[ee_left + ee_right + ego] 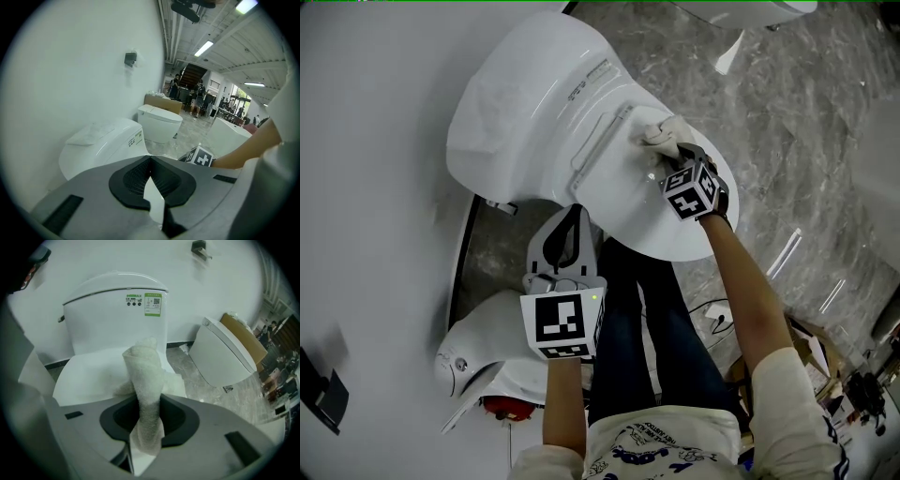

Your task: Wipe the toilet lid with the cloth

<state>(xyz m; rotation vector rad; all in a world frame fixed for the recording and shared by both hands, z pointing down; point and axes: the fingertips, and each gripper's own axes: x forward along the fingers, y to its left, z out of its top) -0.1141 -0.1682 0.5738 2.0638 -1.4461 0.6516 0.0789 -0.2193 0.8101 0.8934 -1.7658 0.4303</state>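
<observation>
The white toilet has its lid (614, 192) down, below the tank (520, 89). On the lid's far part near the tank, my right gripper (668, 142) is shut on a bunched white cloth (661, 128). In the right gripper view the cloth (145, 373) stands up between the jaws of the right gripper (146, 401) and spreads onto the lid (86, 373). My left gripper (576, 212) hangs beside the lid's near left edge, apart from it. In its own view the left gripper (150, 161) has its tips together with nothing between them.
A white wall (366, 187) runs close on the left. A second toilet (227, 352) stands to the right on the grey marble floor (811, 141). A white and red object (487, 380) lies low at the left. The person's legs (652, 323) are in front of the bowl.
</observation>
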